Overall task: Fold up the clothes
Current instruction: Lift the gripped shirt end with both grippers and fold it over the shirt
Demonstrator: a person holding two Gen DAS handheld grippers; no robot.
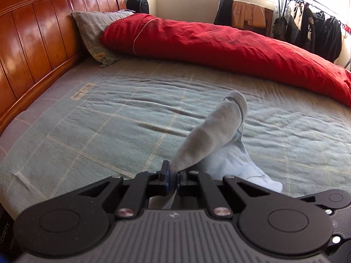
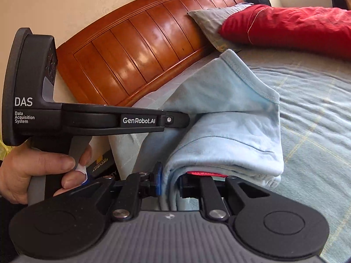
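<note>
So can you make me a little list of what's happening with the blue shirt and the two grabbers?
place: bed, wooden headboard
shirt: light blue, partly folded
left gripper: shut on shirt
right gripper: shut on shirt
also on bed: red duvet, grey pillow
background: clothes rack

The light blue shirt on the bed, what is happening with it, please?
A person holds a gripper in each hand and is folding the light blue shirt on the bed. The left gripper and the right gripper both have their jaws shut on its fabric, part lifted, part lying on the sheet. A red duvet lies behind.
</note>
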